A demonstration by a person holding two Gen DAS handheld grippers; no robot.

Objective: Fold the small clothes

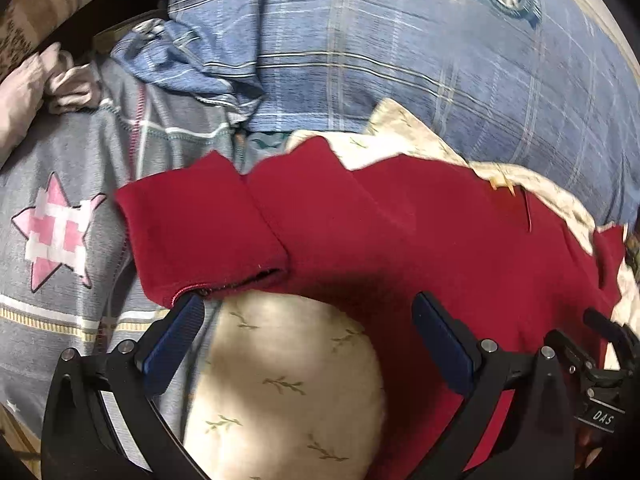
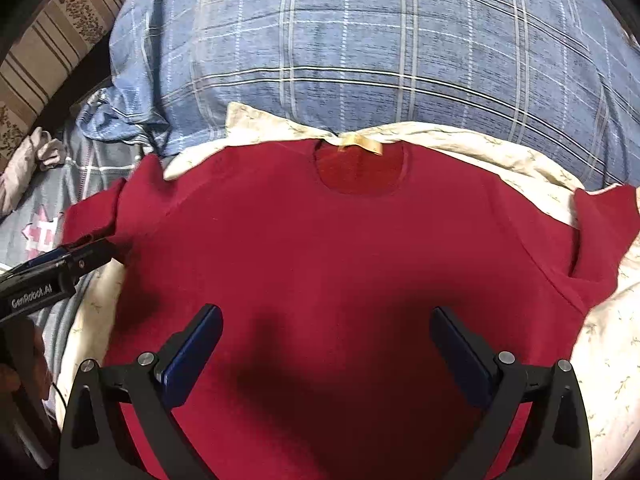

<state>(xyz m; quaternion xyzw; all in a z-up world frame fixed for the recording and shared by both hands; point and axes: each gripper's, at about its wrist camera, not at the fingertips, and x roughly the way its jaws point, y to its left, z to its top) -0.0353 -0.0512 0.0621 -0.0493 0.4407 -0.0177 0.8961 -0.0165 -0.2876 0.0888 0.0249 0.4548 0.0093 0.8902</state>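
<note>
A small red T-shirt (image 2: 328, 240) lies flat, front up, on a cream leaf-print cloth (image 2: 500, 156), its neck and yellow label (image 2: 360, 145) at the far side. My right gripper (image 2: 326, 320) hovers open over the shirt's lower middle, holding nothing. In the left wrist view the shirt's left sleeve (image 1: 200, 224) lies just ahead of my left gripper (image 1: 308, 304), which stands open with nothing between its fingers; its left fingertip (image 1: 192, 312) is at the sleeve's hem. The left gripper (image 2: 64, 260) also shows at the left edge of the right wrist view, by that sleeve.
A blue plaid pillow (image 2: 360, 48) lies behind the shirt. A grey cover with a pink star (image 1: 56, 232) spreads to the left, with crumpled blue plaid fabric (image 1: 192, 60) and a pale pink cloth (image 1: 36, 88) beyond. A striped surface (image 2: 48, 32) is at far left.
</note>
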